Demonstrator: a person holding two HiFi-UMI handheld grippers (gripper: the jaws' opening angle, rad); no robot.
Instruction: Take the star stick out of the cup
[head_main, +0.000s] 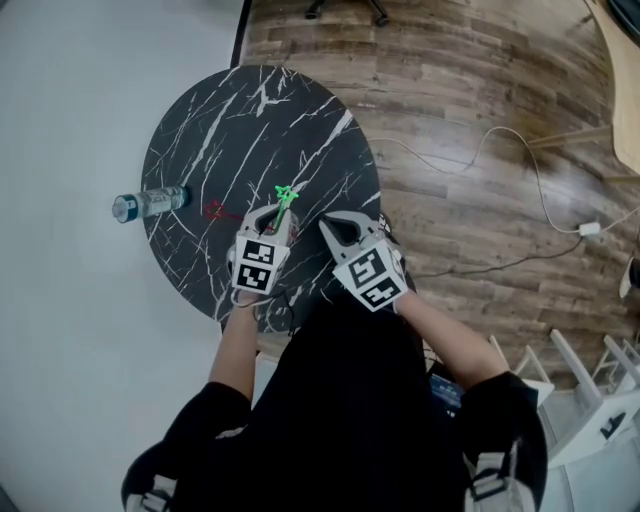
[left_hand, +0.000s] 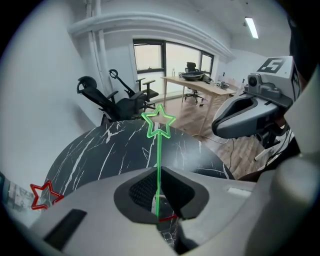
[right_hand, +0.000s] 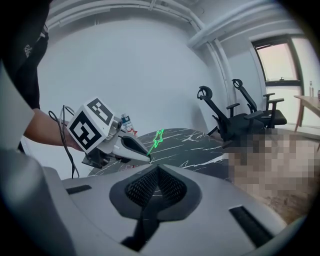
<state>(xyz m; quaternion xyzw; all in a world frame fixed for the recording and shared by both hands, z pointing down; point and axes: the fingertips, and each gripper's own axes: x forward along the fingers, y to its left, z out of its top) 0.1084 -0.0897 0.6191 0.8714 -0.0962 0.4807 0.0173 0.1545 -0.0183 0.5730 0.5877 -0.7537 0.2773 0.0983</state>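
— Over the desk's (head_main: 200, 130) near edge, which tongs have the star stick (left_hand: 159, 150)?

— The left tongs (left_hand: 159, 172) are clenched on its stem, which runs straight up out of them with the star on top. The right tongs (right_hand: 157, 172) are pressed together on nothing and sit just beside, to the right.

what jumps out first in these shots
A green star stick stands upright, pinched in the left tongs above the black marble table. A red star shows near a bottle at the table's left edge; the right tongs are shut on nothing.
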